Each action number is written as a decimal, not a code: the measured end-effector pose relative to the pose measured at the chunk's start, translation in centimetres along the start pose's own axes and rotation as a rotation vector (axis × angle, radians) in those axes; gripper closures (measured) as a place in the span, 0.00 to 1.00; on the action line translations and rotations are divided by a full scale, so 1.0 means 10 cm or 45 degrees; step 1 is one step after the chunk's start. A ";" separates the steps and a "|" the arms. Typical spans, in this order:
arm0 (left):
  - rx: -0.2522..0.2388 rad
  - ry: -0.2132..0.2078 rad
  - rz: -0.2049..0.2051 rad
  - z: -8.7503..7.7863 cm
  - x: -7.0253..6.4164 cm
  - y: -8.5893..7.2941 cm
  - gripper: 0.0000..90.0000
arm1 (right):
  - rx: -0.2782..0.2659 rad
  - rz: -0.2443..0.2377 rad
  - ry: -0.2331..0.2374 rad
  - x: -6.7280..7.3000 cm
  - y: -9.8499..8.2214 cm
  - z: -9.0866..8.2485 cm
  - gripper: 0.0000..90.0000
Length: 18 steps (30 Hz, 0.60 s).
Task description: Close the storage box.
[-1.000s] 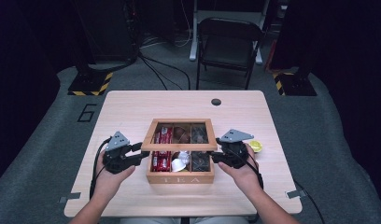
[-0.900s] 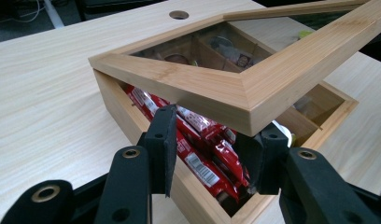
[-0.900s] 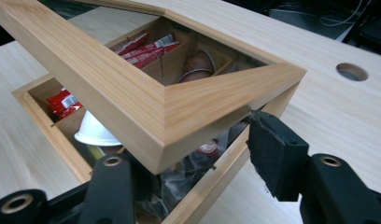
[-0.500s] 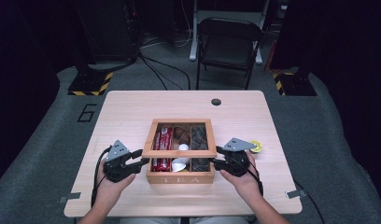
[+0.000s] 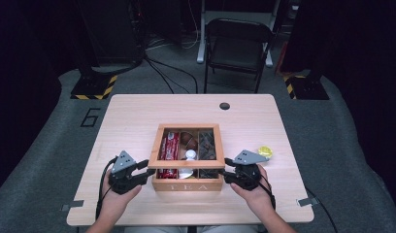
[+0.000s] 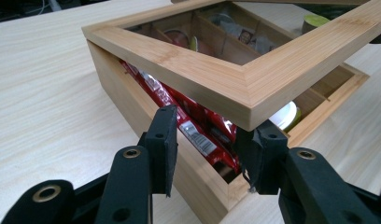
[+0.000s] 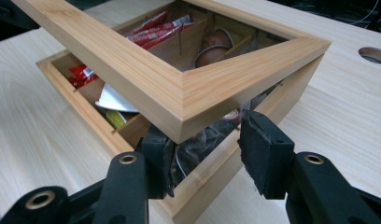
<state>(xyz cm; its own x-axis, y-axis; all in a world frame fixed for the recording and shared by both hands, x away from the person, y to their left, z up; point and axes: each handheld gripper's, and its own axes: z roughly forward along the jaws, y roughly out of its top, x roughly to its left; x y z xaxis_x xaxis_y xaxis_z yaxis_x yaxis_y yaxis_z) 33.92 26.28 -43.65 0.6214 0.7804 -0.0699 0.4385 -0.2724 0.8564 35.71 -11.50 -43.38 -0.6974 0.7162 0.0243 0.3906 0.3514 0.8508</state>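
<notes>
Wooden table (image 5: 138, 116) | tea box (image 5: 188, 184) lid (image 5: 186, 164) tilted up at front | both jaws pinching lid's front corners

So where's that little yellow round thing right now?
In the high view the yellow round thing lies on the table, right of the tea box, just beyond the right gripper.

Between your left gripper's (image 6: 212, 154) jaws, the lid's (image 6: 254, 88) corner hides most of the red packets (image 6: 198, 130). Beside your right gripper's (image 7: 212, 154) jaws, the dark sachets (image 7: 198, 147) sit shadowed, unreadable. Both grippers' bodies are cropped below.
</notes>
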 end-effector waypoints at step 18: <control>0.044 -0.031 -0.022 0.10 -0.02 -0.21 0.65 | 0.050 0.007 0.026 0.02 -0.22 0.07 0.57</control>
<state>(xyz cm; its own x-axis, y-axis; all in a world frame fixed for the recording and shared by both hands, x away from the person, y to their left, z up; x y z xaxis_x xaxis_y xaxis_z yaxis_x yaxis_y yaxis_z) 33.53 26.08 -45.94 0.6288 0.7714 -0.0973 0.4714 -0.2786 0.8368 35.19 -11.70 -45.60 -0.7072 0.7059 0.0400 0.4176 0.3714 0.8293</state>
